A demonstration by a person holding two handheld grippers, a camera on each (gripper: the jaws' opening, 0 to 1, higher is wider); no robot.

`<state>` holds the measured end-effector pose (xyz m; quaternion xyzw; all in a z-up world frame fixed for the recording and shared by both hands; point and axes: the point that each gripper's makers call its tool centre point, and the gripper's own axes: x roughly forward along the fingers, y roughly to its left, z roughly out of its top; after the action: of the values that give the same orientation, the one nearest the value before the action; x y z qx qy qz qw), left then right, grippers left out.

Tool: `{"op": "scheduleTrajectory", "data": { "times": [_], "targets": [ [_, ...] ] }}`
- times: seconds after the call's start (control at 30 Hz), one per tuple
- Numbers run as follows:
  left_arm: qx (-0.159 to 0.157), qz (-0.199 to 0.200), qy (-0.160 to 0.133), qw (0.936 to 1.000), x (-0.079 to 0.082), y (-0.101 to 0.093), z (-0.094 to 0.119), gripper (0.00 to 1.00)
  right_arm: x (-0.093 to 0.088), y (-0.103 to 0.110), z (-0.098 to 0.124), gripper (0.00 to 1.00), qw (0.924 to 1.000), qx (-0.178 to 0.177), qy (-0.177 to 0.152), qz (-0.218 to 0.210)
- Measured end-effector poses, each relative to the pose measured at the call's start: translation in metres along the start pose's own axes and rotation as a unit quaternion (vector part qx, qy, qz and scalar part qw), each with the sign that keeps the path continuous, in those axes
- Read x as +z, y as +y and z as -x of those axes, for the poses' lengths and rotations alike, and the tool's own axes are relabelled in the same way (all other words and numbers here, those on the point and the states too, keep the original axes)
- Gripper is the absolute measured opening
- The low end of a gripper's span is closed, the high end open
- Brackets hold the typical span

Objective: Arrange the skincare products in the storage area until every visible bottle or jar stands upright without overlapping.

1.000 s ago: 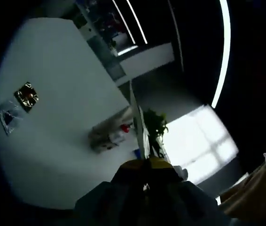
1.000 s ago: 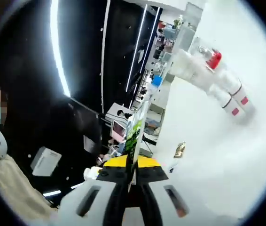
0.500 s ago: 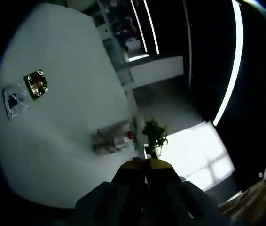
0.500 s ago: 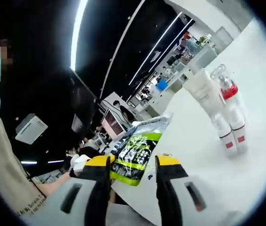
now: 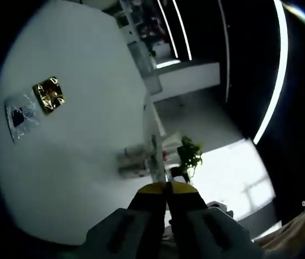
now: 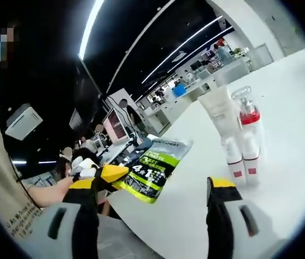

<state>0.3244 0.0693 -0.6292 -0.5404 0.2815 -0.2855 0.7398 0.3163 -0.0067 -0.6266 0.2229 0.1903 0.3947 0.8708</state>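
Note:
A green and black sachet (image 6: pixel 153 168) hangs in the air over the edge of the white table (image 6: pixel 282 108). My right gripper (image 6: pixel 159 182) is open wide, its jaws on either side of the sachet and apart from it. In the left gripper view the sachet (image 5: pixel 154 156) shows edge-on as a thin strip, and my left gripper (image 5: pixel 167 188) is shut on it. Upright on the table are a white tube (image 6: pixel 220 110), a clear bottle with a red cap (image 6: pixel 245 108) and two small white bottles (image 6: pixel 233 162). The same cluster of bottles (image 5: pixel 136 160) lies beyond the left gripper.
A gold sachet (image 5: pixel 48 95) and a clear sachet (image 5: pixel 19 116) lie flat on the table far from the bottles. A potted plant (image 5: pixel 190 155) stands past the table edge. A person in beige (image 6: pixel 1 205) is at the left, with desks and people behind.
My right gripper has opened from shut to wide and let go of the sachet. The left gripper stays shut on it. Both views have swung round.

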Motion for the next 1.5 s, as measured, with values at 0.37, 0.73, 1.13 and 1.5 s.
{"op": "scheduleTrajectory", "data": {
  "times": [0.37,0.73,1.13,1.5],
  "targets": [
    [0.023,0.0,0.016,0.9996,0.002,0.022,-0.021,0.0,-0.004,-0.025,0.015,1.0,0.998,-0.043,0.027,0.037],
    [0.065,-0.002,0.039,0.9971,-0.003,0.061,-0.043,0.0,-0.005,-0.048,0.036,1.0,0.9949,-0.085,0.034,0.044],
    [0.113,-0.029,0.067,0.9909,-0.016,0.092,-0.064,0.0,-0.005,-0.06,0.052,1.0,0.9923,-0.113,0.03,0.041],
    [0.19,-0.108,0.101,0.9706,-0.018,0.124,-0.06,0.0,-0.003,-0.07,0.061,1.0,0.9908,-0.129,0.025,0.034]
  ]
}}
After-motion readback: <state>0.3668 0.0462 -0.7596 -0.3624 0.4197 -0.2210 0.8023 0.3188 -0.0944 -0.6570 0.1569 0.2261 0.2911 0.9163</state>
